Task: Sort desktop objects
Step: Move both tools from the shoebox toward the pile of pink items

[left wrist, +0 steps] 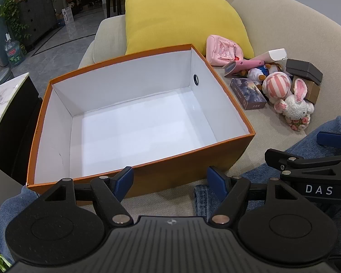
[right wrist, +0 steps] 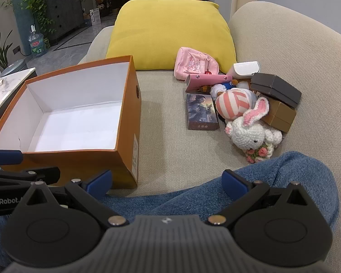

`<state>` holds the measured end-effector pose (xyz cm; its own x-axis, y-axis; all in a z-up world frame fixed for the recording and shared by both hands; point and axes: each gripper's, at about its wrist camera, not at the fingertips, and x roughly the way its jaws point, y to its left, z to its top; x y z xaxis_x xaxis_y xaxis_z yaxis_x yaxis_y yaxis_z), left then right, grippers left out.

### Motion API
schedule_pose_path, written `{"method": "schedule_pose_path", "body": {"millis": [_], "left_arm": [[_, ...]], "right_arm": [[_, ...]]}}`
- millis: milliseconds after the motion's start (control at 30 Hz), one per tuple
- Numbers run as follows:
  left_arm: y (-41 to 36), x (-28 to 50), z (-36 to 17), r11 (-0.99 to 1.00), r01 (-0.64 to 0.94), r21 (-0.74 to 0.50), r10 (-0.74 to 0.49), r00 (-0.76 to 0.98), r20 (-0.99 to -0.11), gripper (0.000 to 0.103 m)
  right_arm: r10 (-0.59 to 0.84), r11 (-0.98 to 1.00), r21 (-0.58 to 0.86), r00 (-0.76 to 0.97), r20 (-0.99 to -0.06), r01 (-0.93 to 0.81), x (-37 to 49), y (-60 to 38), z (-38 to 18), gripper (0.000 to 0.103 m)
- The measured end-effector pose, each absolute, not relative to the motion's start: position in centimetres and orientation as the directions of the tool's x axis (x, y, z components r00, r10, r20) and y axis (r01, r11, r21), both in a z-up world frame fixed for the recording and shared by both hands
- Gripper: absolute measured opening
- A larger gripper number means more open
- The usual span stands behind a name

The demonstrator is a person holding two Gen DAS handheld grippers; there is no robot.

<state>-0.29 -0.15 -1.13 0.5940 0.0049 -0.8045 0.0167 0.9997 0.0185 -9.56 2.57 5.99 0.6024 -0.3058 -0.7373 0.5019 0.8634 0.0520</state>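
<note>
**Toy pile right of an empty orange box**

Both grippers, left (left wrist: 170, 179) and right (right wrist: 167, 182), spread wide, holding nothing. Right of the orange box (right wrist: 127, 122): crochet rabbit (right wrist: 252, 132), card box (right wrist: 201, 111), lengthwise away. Right gripper probably nearer.

Beige sofa (right wrist: 284, 52), grey tiled floor (left wrist: 56, 45), dark cabinet (right wrist: 63, 11).

Both wrist views low over the lap, forward, sharing orange box (left wrist: 147, 166) and toy pile (right wrist: 245, 111).
</note>
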Motion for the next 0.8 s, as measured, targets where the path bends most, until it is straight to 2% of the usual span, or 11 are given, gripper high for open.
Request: {"method": "schedule_pose_path", "body": {"millis": [400, 633, 800], "left_arm": [[-0.6, -0.1, -0.3, 0.997, 0.049, 0.052, 0.012, 0.609, -0.793, 0.084], [-2.5, 2.4, 2.2, 0.980, 0.181, 0.088, -0.042, 0.611, -0.790, 0.084], [-4.4, 5.6, 3.8, 0.944, 0.310, 0.116, -0.093, 0.585, -0.806, 0.080]], "right_arm": [[-0.299, 0.869, 0.052, 0.606, -0.737, 0.492, -9.4, 1.8, 6.4, 0.102], [-0.254, 0.880, 0.074, 0.596, -0.762, 0.470, -8.9, -1.0, 7.3, 0.102], [-0.242, 0.899, 0.048, 0.583, -0.775, 0.436, -7.5, -3.7, 8.3, 0.102]]}}
